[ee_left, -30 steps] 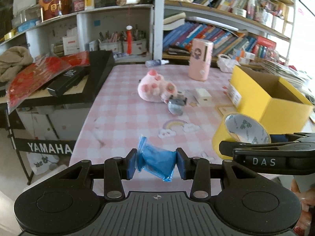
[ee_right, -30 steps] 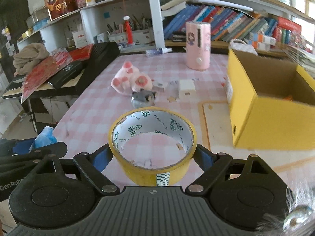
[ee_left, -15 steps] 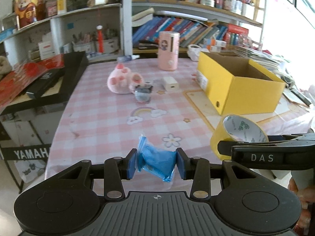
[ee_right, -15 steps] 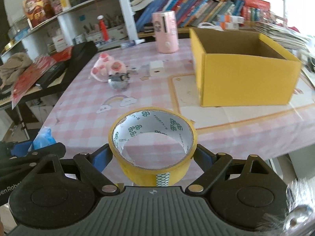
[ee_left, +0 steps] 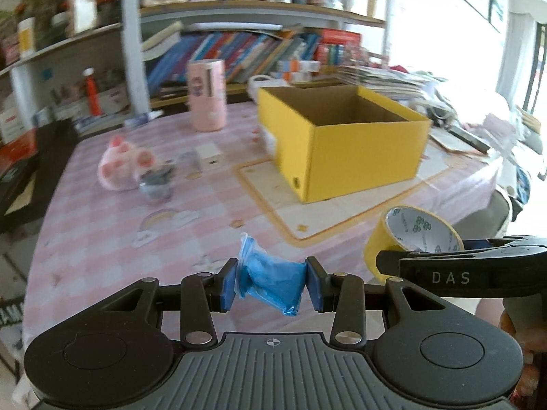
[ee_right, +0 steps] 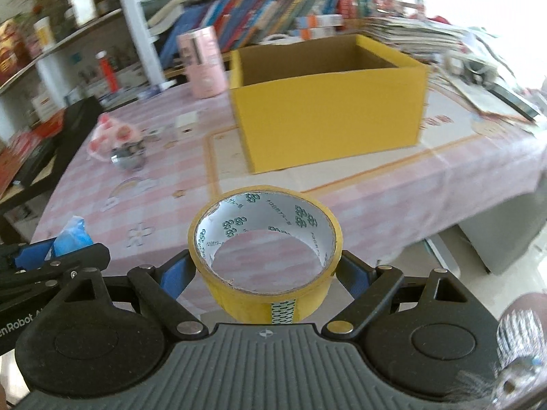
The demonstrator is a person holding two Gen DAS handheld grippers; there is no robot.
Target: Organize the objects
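The yellow cardboard box [ee_right: 328,102] stood open; contents not visible. Before it, the left gripper [ee_left: 271,283] clamped a blue bag [ee_left: 271,282] and the right gripper [ee_right: 265,273] clamped a yellow tape roll [ee_right: 265,256].

bag [ee_left: 271,282]: blue, crumpled, pinched, held above table edge
tape [ee_right: 265,253]: yellow roll, hole up, clamped
box [ee_right: 326,100]: yellow, open, upright on table

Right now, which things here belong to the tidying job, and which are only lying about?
Part of the job:
- blue bag, held in the left gripper
- tape roll, held in the right gripper
- yellow box, open on the table

Lying about for now:
- pink plush toy
- pink cylinder
- small white box
- books on the shelf
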